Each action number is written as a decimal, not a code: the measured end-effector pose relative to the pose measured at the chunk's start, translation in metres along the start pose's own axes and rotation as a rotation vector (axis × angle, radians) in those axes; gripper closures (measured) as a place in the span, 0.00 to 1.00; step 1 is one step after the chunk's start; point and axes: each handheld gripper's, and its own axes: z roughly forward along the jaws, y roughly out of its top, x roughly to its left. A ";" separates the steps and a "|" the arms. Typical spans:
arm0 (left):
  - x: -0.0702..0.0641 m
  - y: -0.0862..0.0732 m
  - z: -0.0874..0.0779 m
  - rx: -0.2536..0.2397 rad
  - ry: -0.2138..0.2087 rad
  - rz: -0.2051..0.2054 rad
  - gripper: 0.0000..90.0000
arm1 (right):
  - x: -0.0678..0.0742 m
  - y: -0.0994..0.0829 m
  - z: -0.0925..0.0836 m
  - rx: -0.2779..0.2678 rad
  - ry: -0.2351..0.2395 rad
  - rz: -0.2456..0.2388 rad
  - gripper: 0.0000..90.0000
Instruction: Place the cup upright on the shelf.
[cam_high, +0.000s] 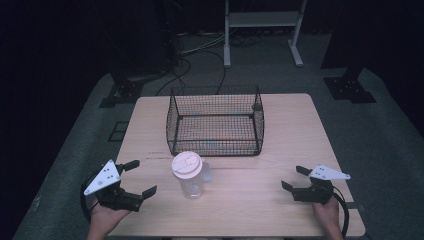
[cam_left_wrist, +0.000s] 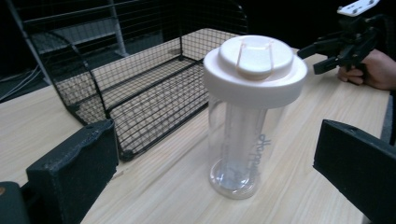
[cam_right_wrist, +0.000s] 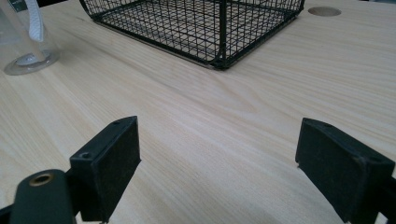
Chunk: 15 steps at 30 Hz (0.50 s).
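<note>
While both jaws of the left gripper (cam_high: 136, 178) are spread, the clear plastic bottle (cam_left_wrist: 243, 135) is judged light, slippery; mid-body grip advised; right gripper (cam_high: 294, 178) likewise spread.

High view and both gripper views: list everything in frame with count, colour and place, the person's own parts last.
Table: one, light wood, centre of the high view.
Basket: one, black wire mesh, far middle of the table, nothing visible inside.
Bottle: one, clear with a white lid, upright in front of the basket.
Frame: one, white, on the floor beyond the table.
Cables: several, on the floor behind.
Left gripper: black, open, near left edge, aimed at the bottle.
Right gripper: black, open, near right edge.
Hands: two, holding the grippers.
</note>
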 end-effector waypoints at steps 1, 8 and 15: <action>0.000 0.001 0.001 0.004 -0.006 0.000 0.00 | 0.000 0.000 0.000 0.000 0.000 0.000 0.14; -0.006 0.007 0.014 0.026 -0.040 0.021 0.00 | 0.000 0.000 0.000 -0.001 0.001 0.001 0.14; -0.010 0.010 0.022 0.034 -0.062 0.031 0.00 | -0.001 0.000 0.000 -0.005 0.002 0.003 0.14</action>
